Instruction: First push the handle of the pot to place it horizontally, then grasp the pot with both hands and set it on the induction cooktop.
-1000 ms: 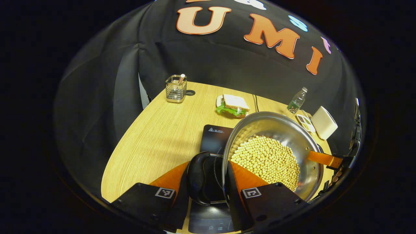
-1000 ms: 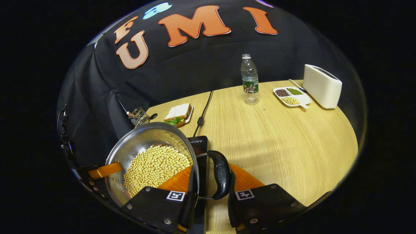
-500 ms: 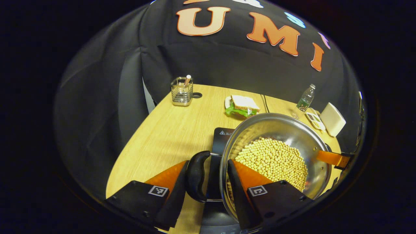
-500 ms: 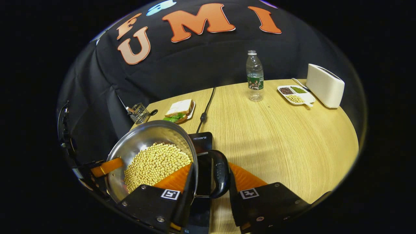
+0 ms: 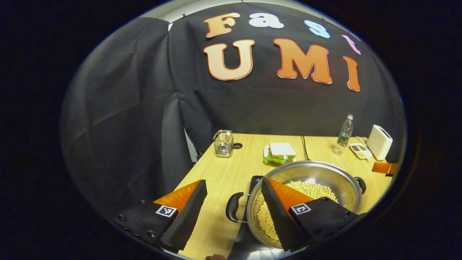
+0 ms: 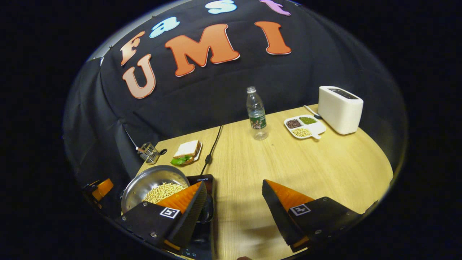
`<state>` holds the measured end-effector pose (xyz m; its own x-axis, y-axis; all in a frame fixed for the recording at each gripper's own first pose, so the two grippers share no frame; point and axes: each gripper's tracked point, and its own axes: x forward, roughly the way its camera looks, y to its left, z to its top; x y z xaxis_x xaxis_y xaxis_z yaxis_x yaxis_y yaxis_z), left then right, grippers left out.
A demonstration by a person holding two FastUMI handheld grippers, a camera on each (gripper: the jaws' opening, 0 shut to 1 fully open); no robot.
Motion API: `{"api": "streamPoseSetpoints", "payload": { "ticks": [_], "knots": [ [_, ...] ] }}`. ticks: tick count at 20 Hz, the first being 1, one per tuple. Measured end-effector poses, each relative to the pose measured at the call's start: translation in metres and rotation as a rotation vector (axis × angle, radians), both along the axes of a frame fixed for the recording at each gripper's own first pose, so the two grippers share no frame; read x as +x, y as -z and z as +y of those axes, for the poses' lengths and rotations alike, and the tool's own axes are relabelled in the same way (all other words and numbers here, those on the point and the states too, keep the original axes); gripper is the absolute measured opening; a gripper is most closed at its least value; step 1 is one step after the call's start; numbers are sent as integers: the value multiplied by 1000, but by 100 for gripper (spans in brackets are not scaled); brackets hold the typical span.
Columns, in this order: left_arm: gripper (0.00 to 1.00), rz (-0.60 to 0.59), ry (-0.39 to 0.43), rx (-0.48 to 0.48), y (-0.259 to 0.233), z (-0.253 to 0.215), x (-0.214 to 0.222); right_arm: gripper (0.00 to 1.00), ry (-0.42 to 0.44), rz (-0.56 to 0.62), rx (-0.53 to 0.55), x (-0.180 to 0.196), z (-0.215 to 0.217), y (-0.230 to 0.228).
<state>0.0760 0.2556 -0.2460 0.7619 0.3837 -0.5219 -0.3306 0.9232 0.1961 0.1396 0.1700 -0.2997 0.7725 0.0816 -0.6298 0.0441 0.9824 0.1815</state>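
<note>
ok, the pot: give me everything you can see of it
The pot is a wide, shallow, shiny steel-looking pan, upright, partly filled with pale yellow beans. It has a black loop handle on each side, the other opposite. It sits on the black induction cooktop on the wooden table. Both grippers' jaws stand open, clear of it.

The wooden table (image 6: 306, 169) carries a cooktop (image 6: 207, 179), sandwich (image 6: 187, 151), bottle (image 6: 256, 115), toaster (image 6: 339, 109) and bean tray (image 6: 304, 126).

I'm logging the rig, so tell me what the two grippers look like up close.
They match. The left gripper and right gripper each have two wedge-shaped fingers tapering to narrow tips, set on blocky carriers. Each carrier bears a square black-and-white marker and small screws.
</note>
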Motion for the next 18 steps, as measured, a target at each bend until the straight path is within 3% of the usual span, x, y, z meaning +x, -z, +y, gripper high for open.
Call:
{"api": "streamPoseSetpoints", "payload": {
  "ticks": [3,7,13,18],
  "knots": [
    [99,-108,15,-28,-42,-30,4,95,24,-81,-25,-1,-35,-37],
    [97,-267,106,-16,-115,-93,10,95,43,-197,-76,-12,-79,-95],
    [96,-414,240,-39,-196,-181,8,95,21,-359,-202,-41,-134,-189],
    [97,-521,246,-8,-250,-201,2,95,30,-517,-278,-65,-167,-275]
  ]
}}
